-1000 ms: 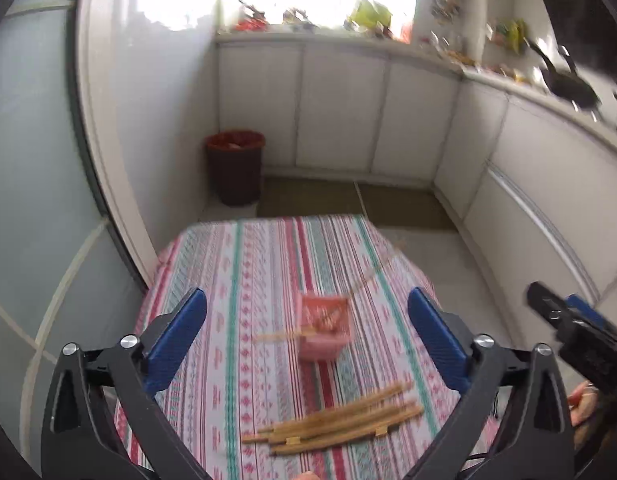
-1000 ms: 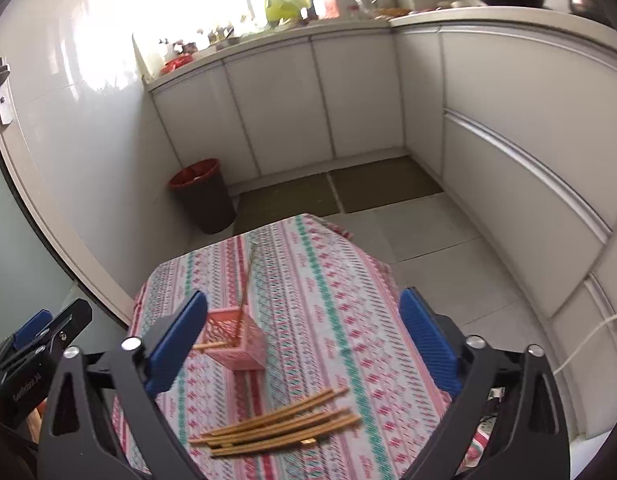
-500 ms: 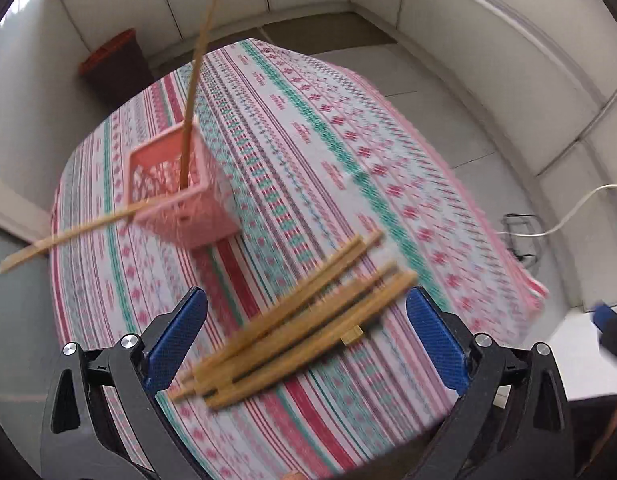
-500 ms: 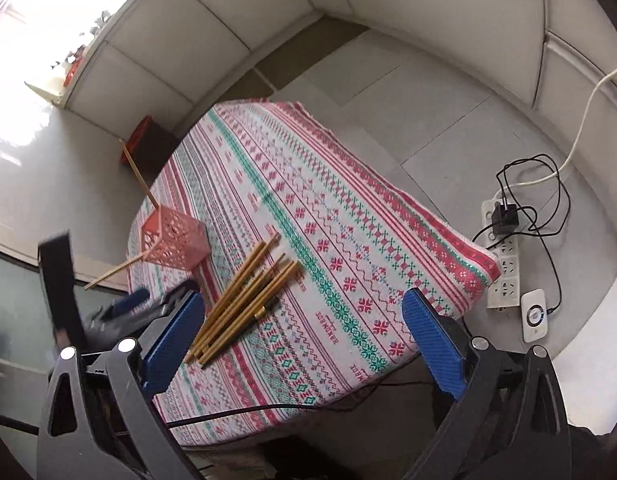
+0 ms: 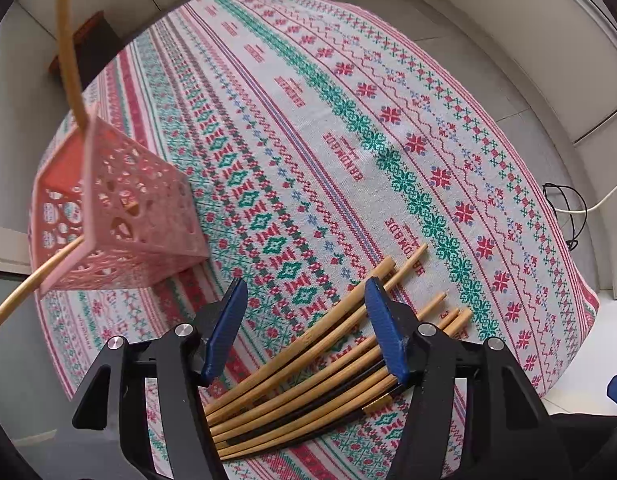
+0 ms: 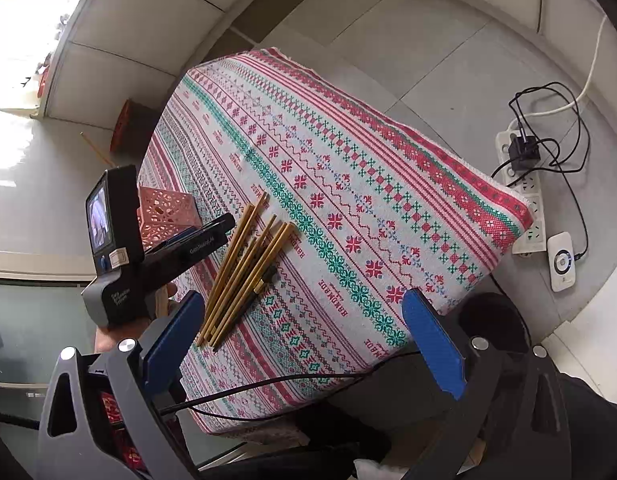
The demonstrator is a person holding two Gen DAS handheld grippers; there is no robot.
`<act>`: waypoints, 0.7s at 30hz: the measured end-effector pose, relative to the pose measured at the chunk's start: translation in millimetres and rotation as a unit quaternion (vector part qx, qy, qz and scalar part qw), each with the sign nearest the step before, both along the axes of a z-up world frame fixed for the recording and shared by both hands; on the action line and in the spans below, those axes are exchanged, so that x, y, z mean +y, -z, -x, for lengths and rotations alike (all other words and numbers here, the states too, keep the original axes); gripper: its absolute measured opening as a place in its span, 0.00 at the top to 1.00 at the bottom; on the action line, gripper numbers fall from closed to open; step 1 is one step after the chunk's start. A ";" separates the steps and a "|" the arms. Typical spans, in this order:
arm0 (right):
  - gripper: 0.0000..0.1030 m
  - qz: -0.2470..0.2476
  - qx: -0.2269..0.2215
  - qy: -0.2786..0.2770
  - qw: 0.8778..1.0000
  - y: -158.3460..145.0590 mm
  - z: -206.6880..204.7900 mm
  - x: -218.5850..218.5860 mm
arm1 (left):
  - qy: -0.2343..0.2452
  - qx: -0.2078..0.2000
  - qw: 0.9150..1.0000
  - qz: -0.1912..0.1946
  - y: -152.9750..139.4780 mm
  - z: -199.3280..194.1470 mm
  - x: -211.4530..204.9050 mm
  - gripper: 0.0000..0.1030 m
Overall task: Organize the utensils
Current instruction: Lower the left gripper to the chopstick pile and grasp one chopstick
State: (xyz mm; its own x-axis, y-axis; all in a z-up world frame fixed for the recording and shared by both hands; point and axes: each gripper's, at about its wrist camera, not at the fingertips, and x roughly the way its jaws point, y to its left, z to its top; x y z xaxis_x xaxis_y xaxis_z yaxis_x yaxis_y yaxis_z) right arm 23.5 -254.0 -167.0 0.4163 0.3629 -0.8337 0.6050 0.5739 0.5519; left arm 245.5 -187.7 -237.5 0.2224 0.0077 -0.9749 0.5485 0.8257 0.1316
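A bundle of several bamboo chopsticks (image 5: 308,364) lies on the patterned tablecloth (image 5: 348,140); it also shows in the right wrist view (image 6: 244,264). My left gripper (image 5: 304,328) is low over the bundle, its jaws partly closed with chopsticks between the blue pads, not clamped. It shows from outside in the right wrist view (image 6: 196,244). A pink lattice holder (image 5: 112,208) stands to the left with two chopsticks (image 5: 72,52) in it. My right gripper (image 6: 304,348) is wide open and empty, held back off the table's near edge.
The cloth-covered table (image 6: 448,184) is small, with edges close on all sides. A power strip (image 6: 524,200) with cables and a white device (image 6: 562,266) lie on the floor to the right. A dark red bin (image 6: 128,124) stands by the wall.
My left gripper has dropped down onto the chopstick bundle and its jaws have narrowed around it. My right gripper has pulled back and stays open.
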 end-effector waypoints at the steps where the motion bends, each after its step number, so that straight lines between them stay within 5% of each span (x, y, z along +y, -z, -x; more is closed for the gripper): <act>1: 0.07 0.000 0.001 0.003 1.000 0.6 0.5 -1.2 | 0.001 0.001 1.000 -0.001 1.1 -1.0 -0.4 0.44; 14: 0.07 -0.010 0.010 0.020 1.000 7.7 1.4 -8.1 | 0.006 0.027 1.000 0.008 26.4 -16.8 8.5 0.42; 16: 0.07 -0.010 0.016 0.021 1.000 10.5 -0.1 -8.9 | 0.004 0.037 0.999 0.027 27.1 -21.3 12.6 0.47; 18: 0.07 -0.006 0.020 0.022 1.000 12.3 -2.4 -8.7 | 0.010 0.030 0.999 0.035 26.4 -24.2 15.2 0.70; 21: 0.07 0.016 0.022 0.026 0.999 11.8 -11.2 -9.0 | 0.012 0.007 0.999 0.031 24.3 -26.1 18.4 0.83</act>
